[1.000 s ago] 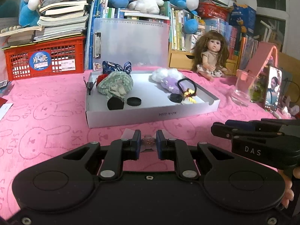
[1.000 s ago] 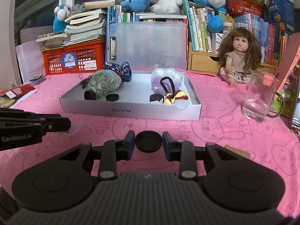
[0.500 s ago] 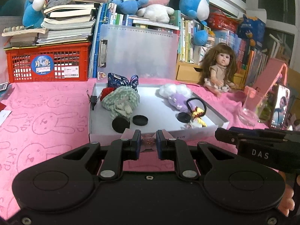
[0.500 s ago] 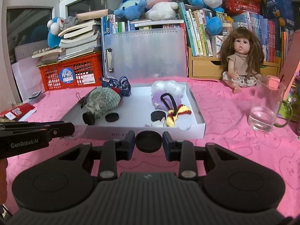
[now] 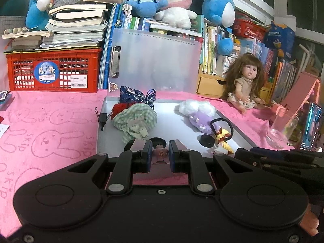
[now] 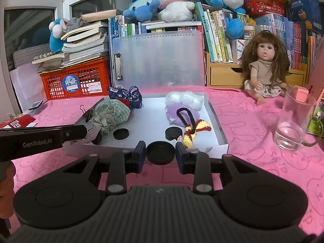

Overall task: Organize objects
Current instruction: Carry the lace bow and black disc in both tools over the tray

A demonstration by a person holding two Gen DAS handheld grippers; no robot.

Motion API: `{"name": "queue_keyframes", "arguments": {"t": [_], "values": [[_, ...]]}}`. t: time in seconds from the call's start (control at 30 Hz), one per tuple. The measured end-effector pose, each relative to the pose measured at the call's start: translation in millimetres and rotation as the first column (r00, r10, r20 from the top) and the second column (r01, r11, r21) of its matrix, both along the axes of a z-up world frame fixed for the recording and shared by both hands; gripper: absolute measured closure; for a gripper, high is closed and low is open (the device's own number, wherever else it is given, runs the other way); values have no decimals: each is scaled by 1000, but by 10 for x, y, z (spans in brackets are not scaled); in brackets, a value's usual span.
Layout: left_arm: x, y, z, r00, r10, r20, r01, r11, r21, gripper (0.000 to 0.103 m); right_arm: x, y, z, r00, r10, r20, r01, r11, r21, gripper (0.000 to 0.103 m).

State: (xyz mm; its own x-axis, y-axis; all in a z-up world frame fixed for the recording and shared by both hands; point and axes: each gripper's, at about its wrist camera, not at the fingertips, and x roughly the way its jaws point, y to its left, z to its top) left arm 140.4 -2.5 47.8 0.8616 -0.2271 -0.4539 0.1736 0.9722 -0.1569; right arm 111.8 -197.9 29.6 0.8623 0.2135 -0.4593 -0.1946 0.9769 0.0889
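Left tool (image 5: pixel 160 154): clamped on small pink flowered piece (image 5: pixel 160 152), above the white tray (image 5: pixel 232 124) front edge.
Right tool (image 6: pixel 160 154): clamped on black round cap (image 6: pixel 160 152), at tray's front rim.
Tray: on pink table (image 5: pixel 50 125).

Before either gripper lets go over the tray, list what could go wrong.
1. The right gripper pinches the black round cap only by its rim; released high, it may roll off the white tray.
2. The left gripper holds a small pink flowered piece close to the green checked pouch; it could drop out of sight beside it.
3. The glass mug stands near the right hand's path.
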Motion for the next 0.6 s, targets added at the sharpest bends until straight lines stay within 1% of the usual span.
{"name": "queue_keyframes", "arguments": {"t": [0.2, 0.3, 0.6], "values": [[136, 7, -31, 1000, 12, -10, -13, 1000, -16, 87, 130, 30, 2, 1000, -4, -2, 4, 1000, 0, 66], [220, -15, -50, 1000, 16, -7, -16, 1000, -9, 87, 231, 36, 1, 1000, -9, -10, 9, 1000, 15, 66], [579, -67, -78, 999, 28, -25, -28, 999, -22, 87, 543, 89, -8, 999, -7, -40, 7, 1000, 12, 66]]}}
